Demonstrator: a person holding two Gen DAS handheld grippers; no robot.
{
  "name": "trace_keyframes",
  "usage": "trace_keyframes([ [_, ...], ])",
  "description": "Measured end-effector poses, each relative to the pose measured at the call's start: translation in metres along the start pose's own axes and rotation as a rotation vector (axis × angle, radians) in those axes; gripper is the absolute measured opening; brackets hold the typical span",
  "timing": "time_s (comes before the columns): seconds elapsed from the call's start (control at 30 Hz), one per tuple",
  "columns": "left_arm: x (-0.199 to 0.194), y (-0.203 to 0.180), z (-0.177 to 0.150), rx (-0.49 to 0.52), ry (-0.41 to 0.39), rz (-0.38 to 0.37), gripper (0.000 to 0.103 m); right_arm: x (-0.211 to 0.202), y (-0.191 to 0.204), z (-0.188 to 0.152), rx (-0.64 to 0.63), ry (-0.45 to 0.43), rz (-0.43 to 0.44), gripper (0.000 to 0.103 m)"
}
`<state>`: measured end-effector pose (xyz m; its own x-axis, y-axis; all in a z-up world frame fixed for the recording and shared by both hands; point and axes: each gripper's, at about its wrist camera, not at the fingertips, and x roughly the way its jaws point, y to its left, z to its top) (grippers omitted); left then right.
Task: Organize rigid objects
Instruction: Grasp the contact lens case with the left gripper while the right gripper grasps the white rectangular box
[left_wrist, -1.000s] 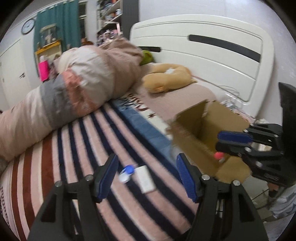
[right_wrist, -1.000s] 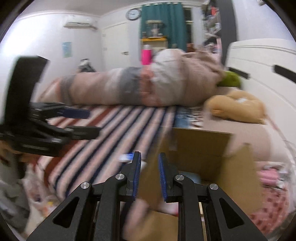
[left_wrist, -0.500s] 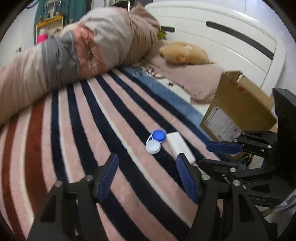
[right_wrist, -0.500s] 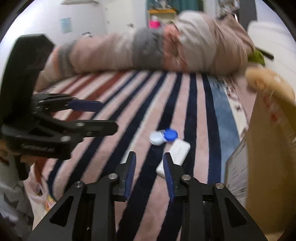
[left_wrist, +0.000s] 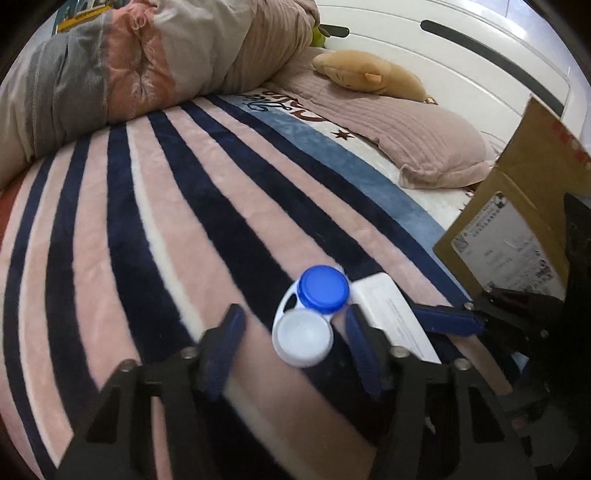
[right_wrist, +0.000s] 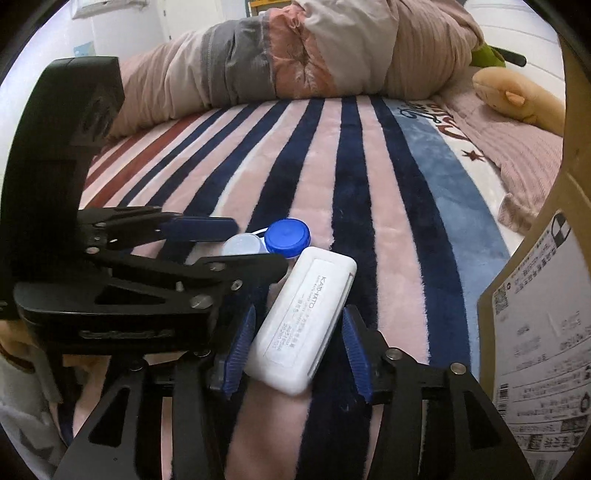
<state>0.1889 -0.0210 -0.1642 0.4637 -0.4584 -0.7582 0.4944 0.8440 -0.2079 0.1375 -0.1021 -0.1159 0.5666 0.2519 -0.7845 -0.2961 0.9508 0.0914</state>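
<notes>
Striped plush blanket (left_wrist: 155, 229) in pink, navy and dark red, spread over the bed. Small plastic two-well lens case (left_wrist: 310, 317) with one blue cap and one clear white cap, lying on the blanket at the 12 o'clock of the left gripper (left_wrist: 295, 343); jaws closing, pads either side, not yet touching. Flat white rectangular plastic case (right_wrist: 303, 325) with a printed label, just beside the lens case at its 4 o'clock, lying between the pads of the right gripper (right_wrist: 295, 347); jaws opening, no grip. Brown cardboard box (right_wrist: 546, 332) with a shipping label at 3 o'clock. Tan plush toy (left_wrist: 369, 74) on a pink ribbed pillow (left_wrist: 406, 136) at 1 o'clock.
</notes>
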Motion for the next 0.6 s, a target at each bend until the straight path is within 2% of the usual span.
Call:
trace_keyframes([
  [0.03, 0.0, -0.002, 0.0, 0.008, -0.001, 0.014, 0.036, 0.001, 0.0, 0.0, -0.004, -0.005, 0.001, 0.044],
  [0.1, -0.001, 0.0, 0.0, 0.016, -0.003, 0.019, 0.028, 0.002, 0.001, -0.004, -0.016, -0.013, -0.002, 0.044],
  [0.13, -0.002, 0.0, -0.001, 0.018, -0.004, 0.019, 0.028, 0.001, 0.001, -0.004, -0.023, -0.015, -0.004, 0.042],
  [0.2, -0.007, 0.001, -0.005, 0.014, 0.0, 0.03, 0.028, -0.002, 0.003, -0.006, -0.039, -0.019, 0.007, 0.033],
  [0.37, -0.037, -0.001, -0.028, 0.025, 0.029, 0.073, 0.028, -0.016, 0.004, -0.014, -0.078, 0.001, 0.066, 0.032],
  [0.5, -0.055, 0.004, -0.054, -0.014, 0.061, 0.089, 0.028, -0.025, 0.006, -0.027, -0.138, 0.032, 0.043, 0.032],
  [0.6, -0.059, 0.004, -0.062, -0.027, 0.044, 0.101, 0.029, -0.024, 0.006, -0.031, -0.137, 0.025, 0.024, 0.032],
])
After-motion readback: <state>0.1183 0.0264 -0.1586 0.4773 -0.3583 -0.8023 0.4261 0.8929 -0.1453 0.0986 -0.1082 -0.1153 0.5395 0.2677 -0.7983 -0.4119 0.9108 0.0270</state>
